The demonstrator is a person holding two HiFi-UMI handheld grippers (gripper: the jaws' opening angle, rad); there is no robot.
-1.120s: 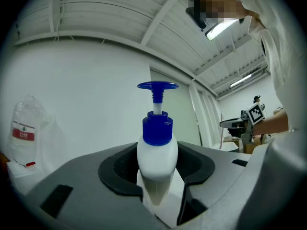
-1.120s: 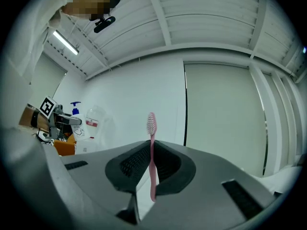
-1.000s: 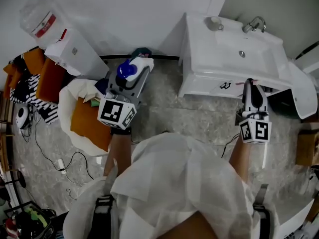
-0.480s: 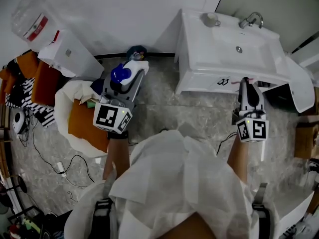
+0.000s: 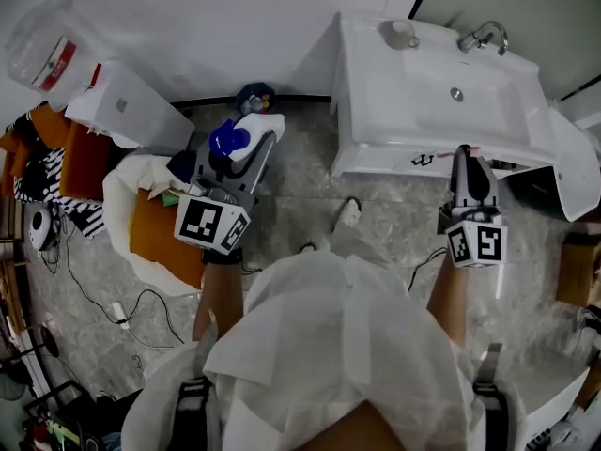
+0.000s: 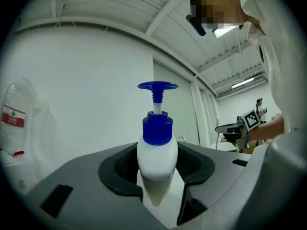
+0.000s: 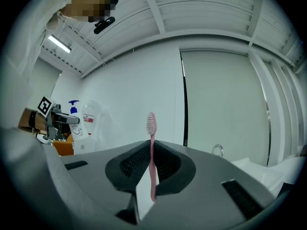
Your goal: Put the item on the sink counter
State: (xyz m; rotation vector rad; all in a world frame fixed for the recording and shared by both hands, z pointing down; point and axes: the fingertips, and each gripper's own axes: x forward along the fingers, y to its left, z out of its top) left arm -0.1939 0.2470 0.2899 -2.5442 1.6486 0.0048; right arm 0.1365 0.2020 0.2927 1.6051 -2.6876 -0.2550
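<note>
White pump bottle with blue top (image 6: 157, 152) sits tight in left gripper (image 5: 246, 144); right gripper (image 5: 468, 169) pinches pink toothbrush (image 7: 152, 152). Keep both upright, set gently on white sink counter (image 5: 385, 101), upper right.

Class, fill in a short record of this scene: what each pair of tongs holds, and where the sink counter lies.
Left tongs: shut on a white pump bottle with a blue top
Right tongs: shut on a pink toothbrush, bristle end sticking out
Sink counter: ahead of the person, nearer the right tongs; tap at its far edge
Placed so far: neither item is on the counter
</note>
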